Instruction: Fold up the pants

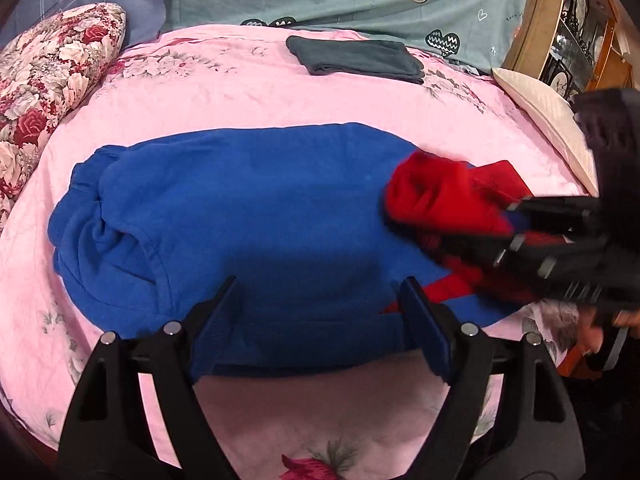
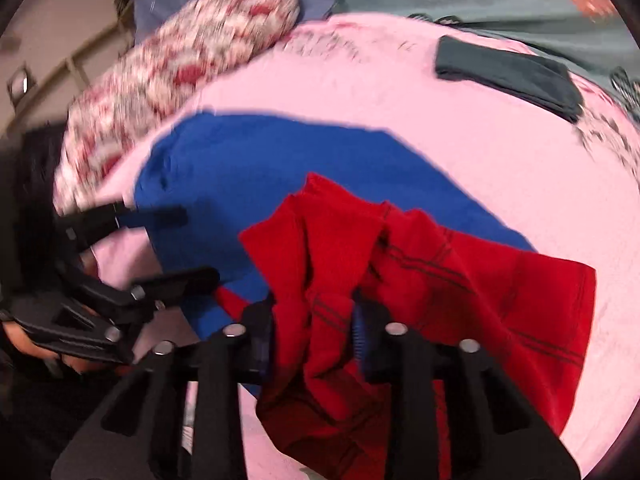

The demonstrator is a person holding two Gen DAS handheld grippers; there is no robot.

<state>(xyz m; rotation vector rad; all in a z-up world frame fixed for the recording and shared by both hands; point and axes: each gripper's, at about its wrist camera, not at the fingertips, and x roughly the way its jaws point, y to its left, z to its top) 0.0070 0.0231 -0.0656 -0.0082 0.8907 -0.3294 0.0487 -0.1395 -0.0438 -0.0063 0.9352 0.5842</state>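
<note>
A red fold of the pants is gripped by the right tongs; the left tongs are held open above the blue part

1. The pants are thick fleece, royal blue over most of their length, with a red section at one end.
2. The blue part lies flat and doubled over on the pink sheet, straight ahead of the left tongs' open tips and running across their line of sight.
3. Its bunched, ribbed end sits far to the left of those tips, wrinkled and slightly humped.
4. The red section, crossed by thin dark stitch lines, is gathered into upright folds between the right tongs' fingers and lifted off the sheet.
5. Beyond those fingers, the rest of the red cloth drapes down to their right.
</note>
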